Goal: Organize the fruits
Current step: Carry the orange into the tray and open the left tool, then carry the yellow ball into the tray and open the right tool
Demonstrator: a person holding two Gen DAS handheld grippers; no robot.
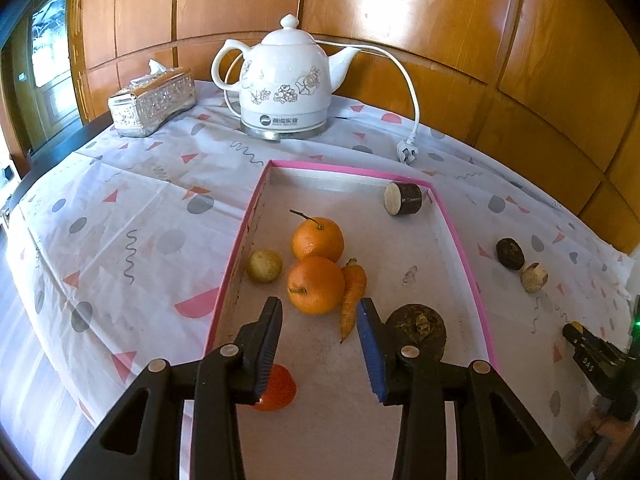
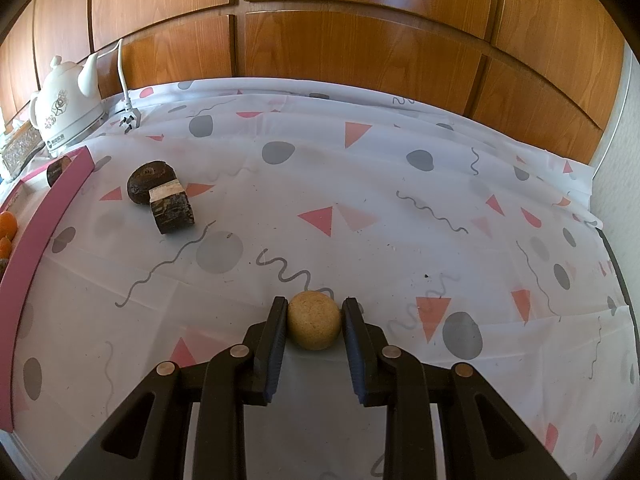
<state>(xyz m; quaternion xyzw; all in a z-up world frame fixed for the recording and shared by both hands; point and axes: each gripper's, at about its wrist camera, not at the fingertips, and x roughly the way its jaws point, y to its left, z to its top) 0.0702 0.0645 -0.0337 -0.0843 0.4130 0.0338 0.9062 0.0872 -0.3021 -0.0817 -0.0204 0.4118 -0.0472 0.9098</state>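
A pink-rimmed tray (image 1: 460,240) holds two oranges (image 1: 316,284), a carrot (image 1: 352,292), a small yellow fruit (image 1: 264,266), a red fruit (image 1: 278,388), a dark round fruit (image 1: 416,326) and a cut dark cylinder (image 1: 404,198). My left gripper (image 1: 320,320) is open and empty above the tray, just short of the nearer orange. My right gripper (image 2: 315,322) has its pads touching both sides of a tan round fruit (image 2: 314,322) on the tablecloth. A dark round fruit (image 2: 150,182) and a cut brown chunk (image 2: 172,210) lie right of the tray (image 2: 44,220).
A white electric kettle (image 1: 286,80) with its cord and plug (image 1: 406,152) stands at the back. A silver tissue box (image 1: 152,100) sits at the back left. Wood panelling runs behind the table. The right gripper shows at the left wrist view's right edge (image 1: 600,360).
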